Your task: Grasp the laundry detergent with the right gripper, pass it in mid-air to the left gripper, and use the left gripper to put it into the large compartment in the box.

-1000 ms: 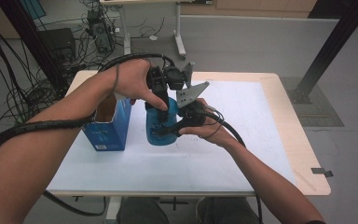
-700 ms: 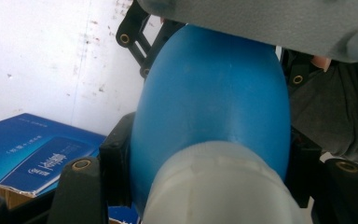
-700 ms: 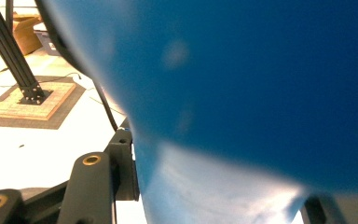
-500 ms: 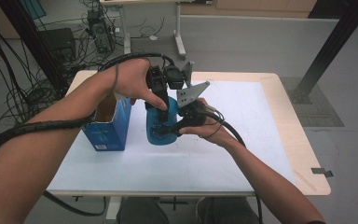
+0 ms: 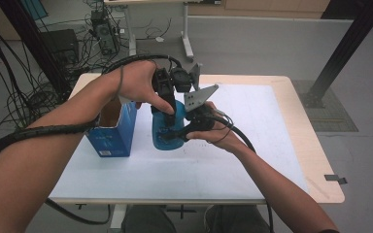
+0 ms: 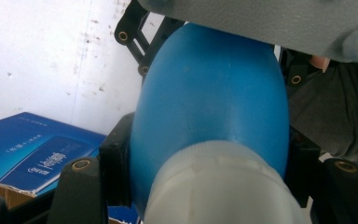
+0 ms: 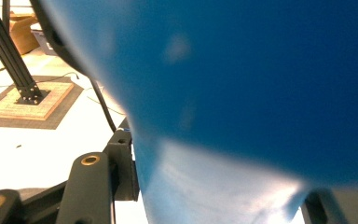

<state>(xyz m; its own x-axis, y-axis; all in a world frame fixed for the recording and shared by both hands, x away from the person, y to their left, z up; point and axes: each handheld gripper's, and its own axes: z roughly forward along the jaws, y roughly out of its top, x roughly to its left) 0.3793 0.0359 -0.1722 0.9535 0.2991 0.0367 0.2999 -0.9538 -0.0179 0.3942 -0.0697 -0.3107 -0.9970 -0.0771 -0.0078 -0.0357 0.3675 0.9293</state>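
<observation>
Nothing has shifted since a second ago: the left gripper stays clamped on the blue bottle's white cap, seemingly to unscrew it, while the right gripper steadies its body upright on the table beside the open blue carton.

Even overhead light, soft shadows on the white surface. Blue bottle blurred at close range in both gripper views, faint glare spots; floor overexposed in right gripper view.

bottle: smooth matt blue plastic | box: glossy blue cardboard | table: matt white top
</observation>
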